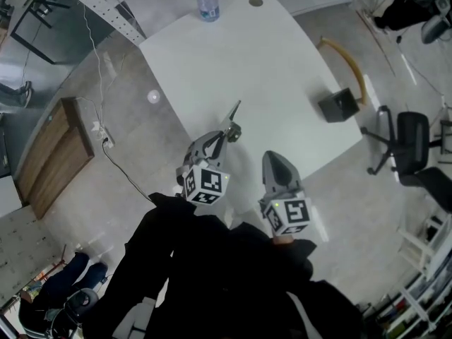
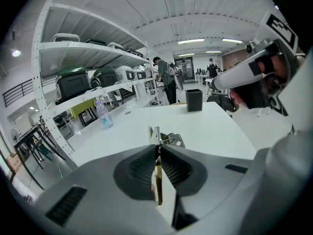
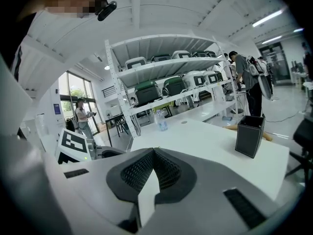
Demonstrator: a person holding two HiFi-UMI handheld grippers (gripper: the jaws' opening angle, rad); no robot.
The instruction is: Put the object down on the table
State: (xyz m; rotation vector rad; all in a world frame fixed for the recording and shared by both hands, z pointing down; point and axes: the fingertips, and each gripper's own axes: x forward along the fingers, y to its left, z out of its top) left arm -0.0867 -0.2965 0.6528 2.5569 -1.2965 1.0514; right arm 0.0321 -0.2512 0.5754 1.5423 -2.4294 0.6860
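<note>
Black sleeves (image 1: 176, 260) meet the grey left gripper (image 1: 227, 131) and grey right gripper (image 1: 272, 157), each with black ribbed pads (image 2: 139, 168) and a cube (image 1: 205, 183) bearing black-and-white square markers.

The left gripper (image 1: 227, 133) is pinching a thin metal object (image 2: 154, 132) between its jaws. The right gripper (image 1: 272, 159) is hovering beside it, jaws together and empty.

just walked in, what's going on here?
A person holds a gripper in each hand at the near edge of a table. The left gripper is shut on a thin metal tool, not yet set down. The right gripper is shut and empty. A water bottle and a black box sit farther out.
</note>
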